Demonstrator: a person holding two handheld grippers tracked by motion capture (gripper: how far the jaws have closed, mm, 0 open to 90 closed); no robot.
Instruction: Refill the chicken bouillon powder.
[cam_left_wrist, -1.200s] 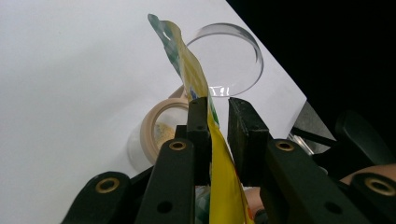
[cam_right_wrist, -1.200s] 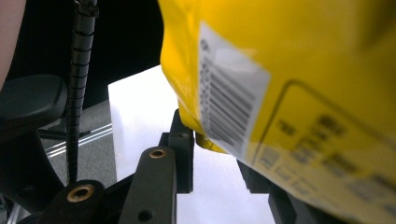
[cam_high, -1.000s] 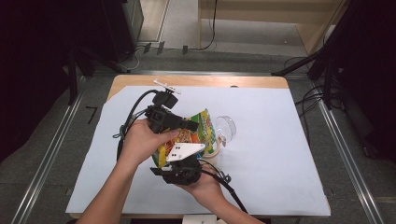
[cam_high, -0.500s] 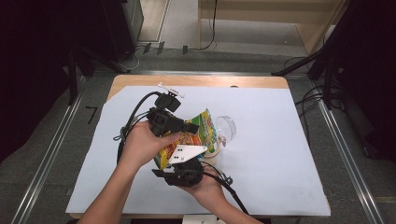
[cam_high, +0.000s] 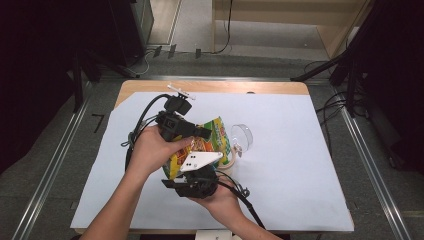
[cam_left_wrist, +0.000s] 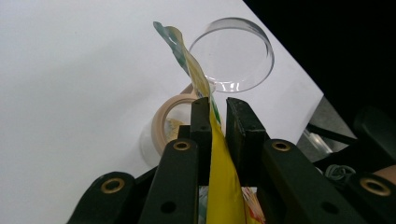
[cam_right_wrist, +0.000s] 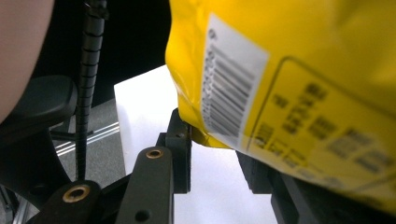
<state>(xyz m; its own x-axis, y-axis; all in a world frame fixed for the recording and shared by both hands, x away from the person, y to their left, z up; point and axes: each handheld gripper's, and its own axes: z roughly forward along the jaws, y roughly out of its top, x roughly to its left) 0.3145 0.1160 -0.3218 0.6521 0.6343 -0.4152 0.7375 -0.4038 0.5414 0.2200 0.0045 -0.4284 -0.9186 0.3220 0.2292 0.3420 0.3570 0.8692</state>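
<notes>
Left gripper (cam_left_wrist: 217, 109) jaws pinch the thin top edge of a yellow crinkly foil snack bag (cam_left_wrist: 224, 186), pressed close on it. Right gripper (cam_right_wrist: 212, 144) jaws have just been opening; the bag's lower corner sits between them, contact unclear. Bag held above white paper-covered tabletop (cam_high: 300, 150), just beside a clear plastic cup (cam_high: 242, 136) on its side and a beige tape roll (cam_left_wrist: 163, 119).

One yellow snack bag (cam_high: 210, 145); one clear cup (cam_high: 242, 136); one tape roll (cam_left_wrist: 170, 119), possibly; two grippers, left gripper (cam_high: 202, 132) and right gripper (cam_high: 200, 172).
</notes>
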